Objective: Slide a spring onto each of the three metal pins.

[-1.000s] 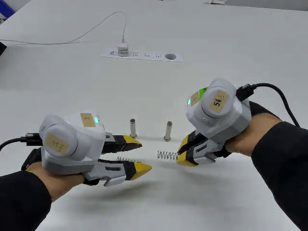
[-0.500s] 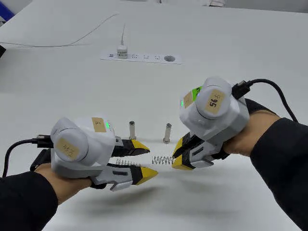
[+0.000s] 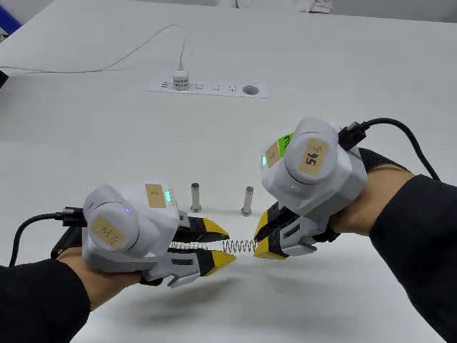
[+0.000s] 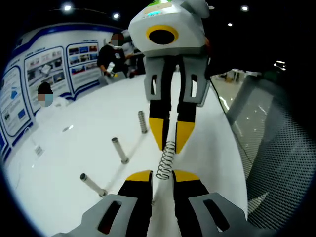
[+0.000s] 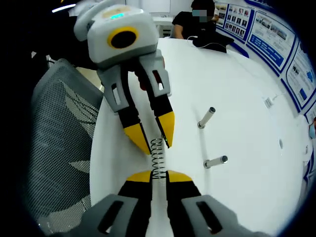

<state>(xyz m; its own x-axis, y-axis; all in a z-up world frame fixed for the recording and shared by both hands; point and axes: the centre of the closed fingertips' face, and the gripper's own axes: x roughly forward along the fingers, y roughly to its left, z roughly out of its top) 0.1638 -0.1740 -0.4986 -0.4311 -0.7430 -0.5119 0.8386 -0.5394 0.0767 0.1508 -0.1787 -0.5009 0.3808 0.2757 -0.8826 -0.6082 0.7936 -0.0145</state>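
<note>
- The spring (image 3: 240, 246) sits between my left gripper (image 3: 220, 244), at its left end, and my right gripper (image 3: 261, 241), at its right end.
- Near behind the spring stand the first pin (image 3: 196, 197), leftward, and the second pin (image 3: 248, 200), straight behind.
- The power strip (image 3: 209, 87) lies well behind the spring.

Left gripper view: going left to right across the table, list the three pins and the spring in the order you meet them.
near pin → middle pin → far pin → spring
</note>
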